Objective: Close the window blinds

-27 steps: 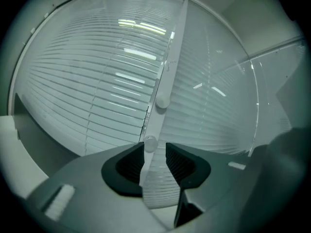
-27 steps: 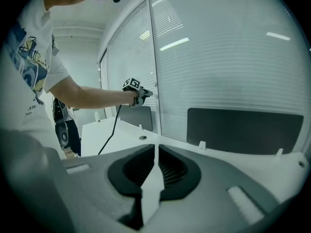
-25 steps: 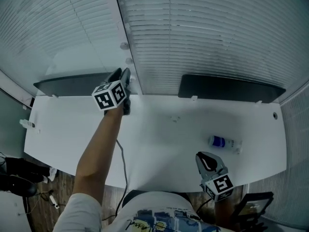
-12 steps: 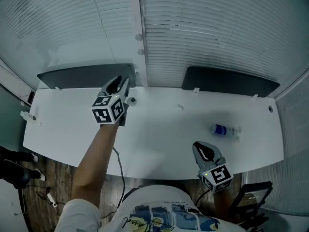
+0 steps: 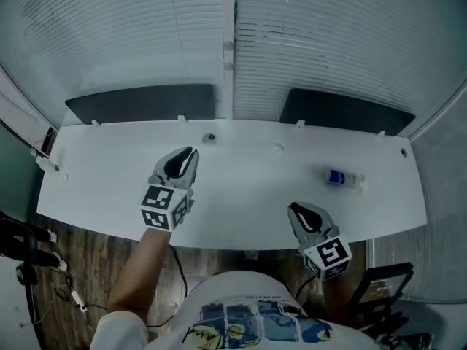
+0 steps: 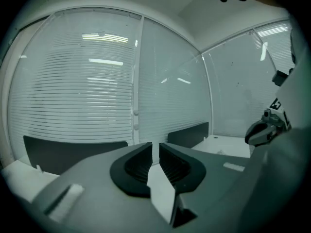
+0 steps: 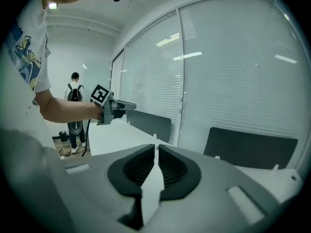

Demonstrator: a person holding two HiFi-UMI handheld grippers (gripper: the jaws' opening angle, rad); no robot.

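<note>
While looking down from the head view, noted window blinds (image 5: 328,42) hanging across the glass behind the white desk (image 5: 241,195), reaching down to two dark panels (image 5: 142,102). Found left gripper (image 5: 182,157) over the desk's near-left part, well apart from the blinds; recorded jaws as having just been closing, now at a narrow gap with nothing between them. Found right gripper (image 5: 300,211) at the desk's front edge, jaws drawn together to a sliver, empty. Logged small bottle (image 5: 340,176) lying on the desk beyond the right gripper
</note>
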